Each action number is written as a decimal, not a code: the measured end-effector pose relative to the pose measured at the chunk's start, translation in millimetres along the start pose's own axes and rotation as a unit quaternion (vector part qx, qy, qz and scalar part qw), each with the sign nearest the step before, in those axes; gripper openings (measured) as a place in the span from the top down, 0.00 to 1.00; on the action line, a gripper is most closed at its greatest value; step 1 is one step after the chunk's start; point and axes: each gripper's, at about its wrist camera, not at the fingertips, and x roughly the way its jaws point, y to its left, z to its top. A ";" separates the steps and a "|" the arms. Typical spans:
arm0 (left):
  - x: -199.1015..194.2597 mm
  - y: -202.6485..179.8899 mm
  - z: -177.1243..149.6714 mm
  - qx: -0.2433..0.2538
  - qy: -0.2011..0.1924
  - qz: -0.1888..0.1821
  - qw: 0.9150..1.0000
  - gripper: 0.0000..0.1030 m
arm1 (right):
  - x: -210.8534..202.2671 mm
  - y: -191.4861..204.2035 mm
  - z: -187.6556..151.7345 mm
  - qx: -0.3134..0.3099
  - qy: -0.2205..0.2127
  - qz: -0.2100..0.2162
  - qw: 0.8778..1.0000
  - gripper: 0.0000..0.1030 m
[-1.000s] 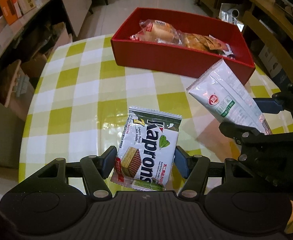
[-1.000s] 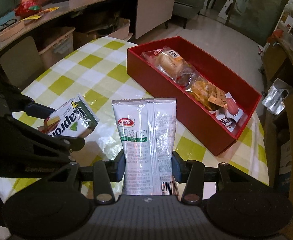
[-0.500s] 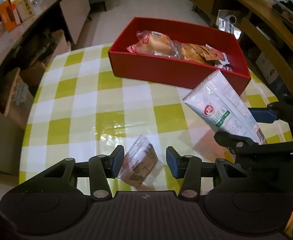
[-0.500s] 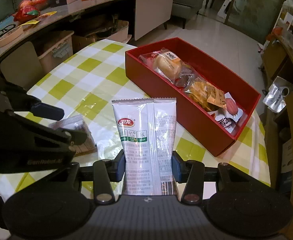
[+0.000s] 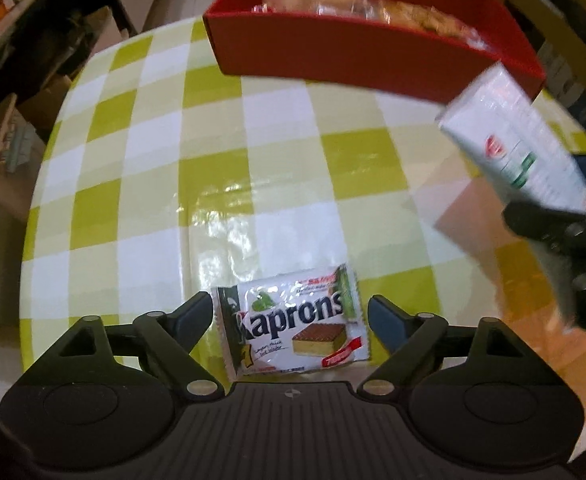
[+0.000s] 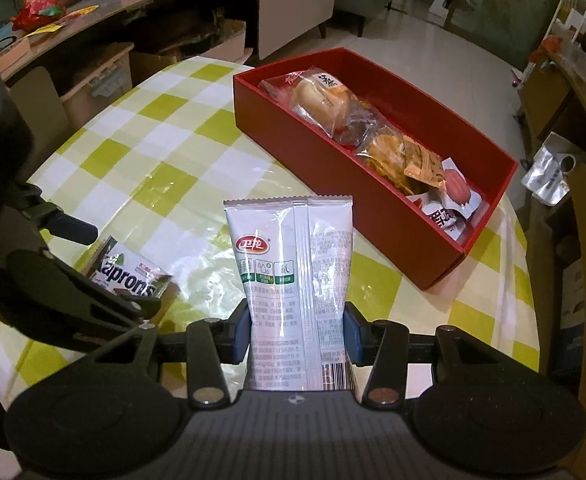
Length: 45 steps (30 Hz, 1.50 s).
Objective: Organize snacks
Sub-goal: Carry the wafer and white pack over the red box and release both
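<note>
My left tool [image 5: 291, 316] hangs low over the bench [image 5: 149, 168], pointing steeply down, and its jaws have just been opening; they now stand wide, with the Kaprons wafer packet [image 5: 293, 330] lying flat on the green-and-white checked cloth between them. Neither pad presses on the packet; I see a sliver of cloth on each side of it. My right tool [image 6: 297, 338] is clamped on the white snack pouch [image 6: 293, 272], its blue pads pressing the pouch's two long edges, and the pouch stands upright out of the jaws, above the bench. In the left wrist view that same pouch shows blurred at the right edge, tilted, in front of the red box's near corner. The red box [image 6: 377, 200] sits at the far side of the bench, well apart from the wafer packet, and holds a row of wrapped snacks along one wall: a round bun in clear wrap [image 6: 321, 98], a bag of yellowish crisps [image 6: 397, 152], and small wrapped pieces at the near end. The other half of the box looks bare.
</note>
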 end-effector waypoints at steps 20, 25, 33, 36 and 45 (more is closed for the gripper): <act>-9.6 -1.8 5.7 -0.047 -0.020 -0.002 0.999 0.27 | -12.5 2.0 4.3 -0.011 -0.028 -0.012 0.999 0.46; -21.1 7.2 12.8 -0.067 -0.039 -0.007 0.997 0.27 | -14.8 -1.7 8.2 -0.006 -0.034 -0.014 0.999 0.46; -40.0 8.0 30.1 -0.072 -0.077 -0.008 0.994 0.27 | -18.0 -10.8 22.2 0.007 -0.050 -0.019 0.999 0.46; -46.6 7.2 41.6 -0.075 -0.095 -0.009 0.993 0.27 | -18.4 -15.8 29.0 0.015 -0.057 -0.021 0.998 0.46; -60.2 5.1 78.0 -0.087 -0.135 -0.020 0.987 0.27 | -17.6 -34.3 39.7 0.037 -0.070 -0.023 0.997 0.46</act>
